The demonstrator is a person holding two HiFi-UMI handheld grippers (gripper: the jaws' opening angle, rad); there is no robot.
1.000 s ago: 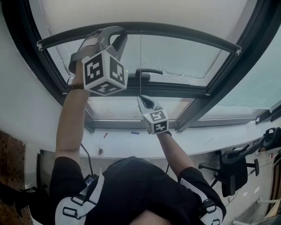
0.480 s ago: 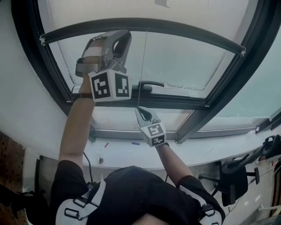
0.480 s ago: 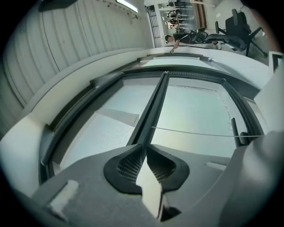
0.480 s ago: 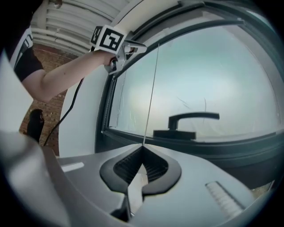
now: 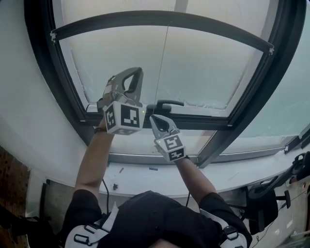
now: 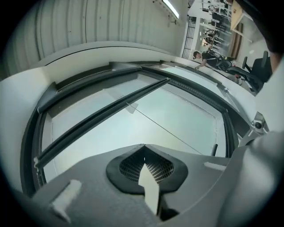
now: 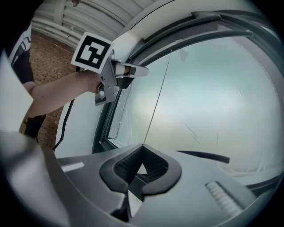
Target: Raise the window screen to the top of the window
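At the window frame's (image 5: 242, 92) lower rail, the right gripper (image 7: 142, 145) is clamped on the thin pull cord (image 5: 163, 63). The cord runs up to the window screen (image 5: 145, 6), whose dark bottom bar (image 5: 160, 18) sits high near the frame's top edge. Beside the cord, the left gripper (image 6: 143, 146) is clenched on nothing, well below that bar.

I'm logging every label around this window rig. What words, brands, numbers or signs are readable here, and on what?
None: no readable words, brands or numbers in any view.
Left cube and right cube: black-and-white square markers, patterns only, no letters or digits.
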